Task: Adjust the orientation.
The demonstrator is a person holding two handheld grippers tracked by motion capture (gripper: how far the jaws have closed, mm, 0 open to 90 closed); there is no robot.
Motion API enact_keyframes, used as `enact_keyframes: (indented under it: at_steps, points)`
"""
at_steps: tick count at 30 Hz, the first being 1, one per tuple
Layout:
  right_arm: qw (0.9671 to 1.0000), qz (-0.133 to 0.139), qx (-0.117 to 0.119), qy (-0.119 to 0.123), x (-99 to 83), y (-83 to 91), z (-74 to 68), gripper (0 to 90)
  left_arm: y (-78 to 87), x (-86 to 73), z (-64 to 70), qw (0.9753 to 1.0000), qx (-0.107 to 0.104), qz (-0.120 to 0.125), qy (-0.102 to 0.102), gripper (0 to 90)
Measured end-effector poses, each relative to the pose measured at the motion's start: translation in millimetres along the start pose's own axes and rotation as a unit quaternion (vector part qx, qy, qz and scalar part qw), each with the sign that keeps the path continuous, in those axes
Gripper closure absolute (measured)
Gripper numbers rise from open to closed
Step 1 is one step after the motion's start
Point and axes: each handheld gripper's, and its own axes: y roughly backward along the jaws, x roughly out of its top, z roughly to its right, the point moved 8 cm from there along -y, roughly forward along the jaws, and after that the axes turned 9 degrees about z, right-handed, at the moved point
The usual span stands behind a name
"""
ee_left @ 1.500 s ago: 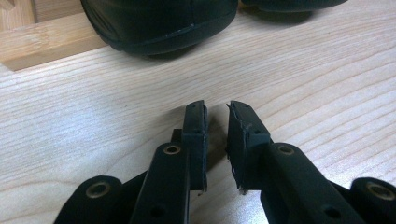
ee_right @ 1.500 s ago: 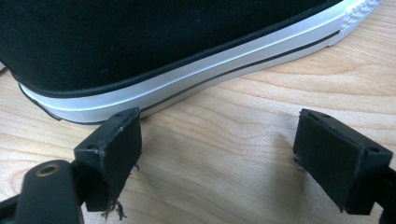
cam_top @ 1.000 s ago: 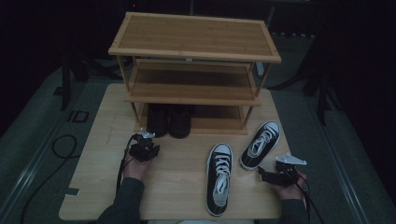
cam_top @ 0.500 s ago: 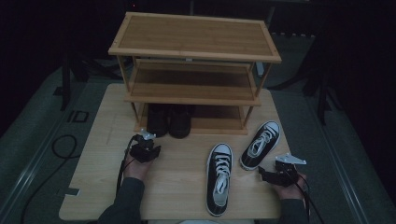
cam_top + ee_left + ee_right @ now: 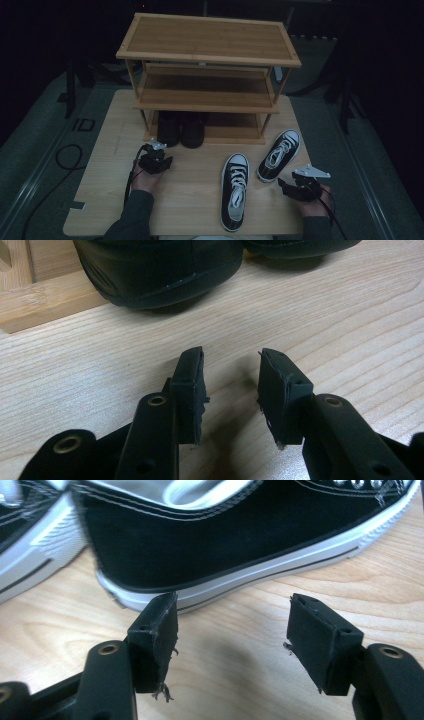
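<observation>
We hold the left gripper (image 5: 159,159) just in front of the dark shoes (image 5: 181,131) under the rack (image 5: 210,55), jaws released and empty; our right gripper (image 5: 295,187), jaws also parted, sits near the right sneaker (image 5: 278,155), with the other sneaker (image 5: 235,190) left of it on the desk (image 5: 100,200)

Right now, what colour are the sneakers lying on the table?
Black canvas with white soles, toe caps and laces: the sneakers show best in the high view.
</observation>
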Motion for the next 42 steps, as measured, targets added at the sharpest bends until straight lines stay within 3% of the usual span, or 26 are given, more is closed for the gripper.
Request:
enact_keyframes:
  at_steps: [5,11,12,23,29,42]
  points:
    - [0.9997,-0.002,0.019,0.018,5.2,10.4,-9.2,38.3,0.0,-0.1,0.0,1.0,0.0,0.0,-0.001,63.0]
    - [0.9987,0.011,0.041,0.028,16.1,19.5,-18.5,45.6,-0.1,-0.2,0.6,1.0,0.0,0.001,-0.002,62.8]
    - [0.9981,0.01,0.053,0.031,19.2,22.2,-23.9,48.6,-0.1,-0.2,0.5,1.0,0.0,0.001,-0.003,62.5]
    - [0.9953,0.0,0.087,0.042,28.3,26.1,-48.3,57.9,-0.1,-0.3,1.0,1.0,-0.001,0.001,-0.005,61.9]
    - [0.9936,-0.003,0.104,0.043,32.3,27.2,-59.1,59.0,-0.1,-0.4,0.9,1.0,-0.001,0.002,-0.005,61.8]
    - [0.9867,-0.003,0.148,0.067,45.4,29.4,-100.1,55.9,0.0,-0.5,0.9,1.0,-0.002,0.002,-0.006,61.7]
